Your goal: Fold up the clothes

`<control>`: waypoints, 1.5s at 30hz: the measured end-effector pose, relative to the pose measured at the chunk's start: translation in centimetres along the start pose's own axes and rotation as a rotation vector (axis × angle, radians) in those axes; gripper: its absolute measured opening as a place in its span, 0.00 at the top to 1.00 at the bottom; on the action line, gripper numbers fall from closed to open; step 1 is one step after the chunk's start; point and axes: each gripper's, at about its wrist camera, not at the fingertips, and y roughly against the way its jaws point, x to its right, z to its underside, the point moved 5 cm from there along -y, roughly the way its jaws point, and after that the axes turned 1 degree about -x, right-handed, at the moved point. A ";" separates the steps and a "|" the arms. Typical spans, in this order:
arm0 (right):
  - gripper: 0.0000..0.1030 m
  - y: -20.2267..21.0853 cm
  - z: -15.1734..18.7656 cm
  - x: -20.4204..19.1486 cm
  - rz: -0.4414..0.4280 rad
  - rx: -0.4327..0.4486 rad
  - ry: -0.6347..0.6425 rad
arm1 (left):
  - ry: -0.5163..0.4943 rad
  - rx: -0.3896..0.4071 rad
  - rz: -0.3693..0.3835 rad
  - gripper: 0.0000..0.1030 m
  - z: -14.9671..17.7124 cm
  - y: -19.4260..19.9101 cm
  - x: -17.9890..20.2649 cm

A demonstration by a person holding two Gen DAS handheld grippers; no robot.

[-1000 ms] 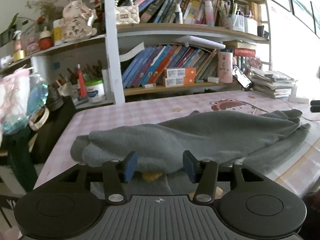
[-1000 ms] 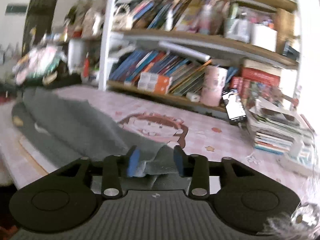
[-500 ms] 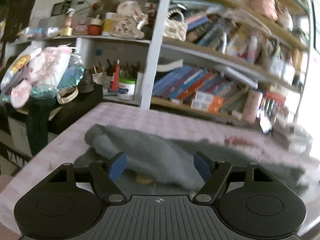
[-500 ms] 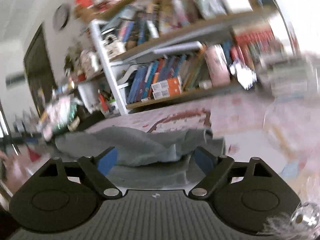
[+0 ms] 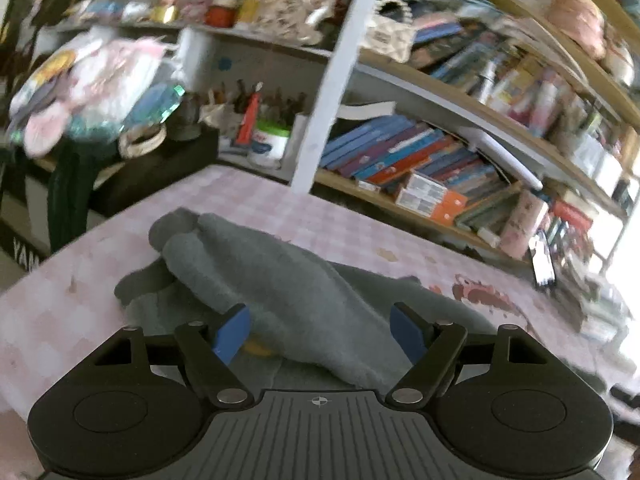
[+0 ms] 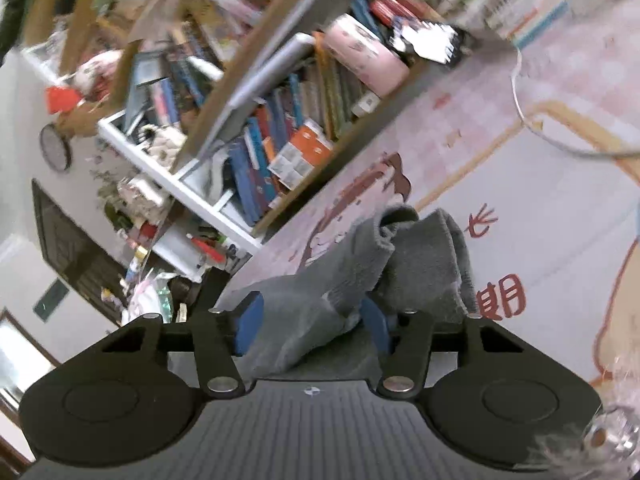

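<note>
Lying on pink tablecloth with unreadable red characters: grey garment.

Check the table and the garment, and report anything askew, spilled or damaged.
Nothing spilled or visibly torn. The grey garment lies bunched in a long, uneven roll on the pink tablecloth, not flat. Its end is crumpled into folds. Both the left gripper and right gripper are open over it.

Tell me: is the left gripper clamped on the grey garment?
No: the left gripper has its jaws spread wide, with the grey garment lying loose between them.
</note>
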 end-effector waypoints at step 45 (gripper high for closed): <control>0.91 -0.7 -0.5 2.9 0.178 0.021 0.123 | 0.329 -0.077 -0.020 0.48 0.9 -5.2 -4.8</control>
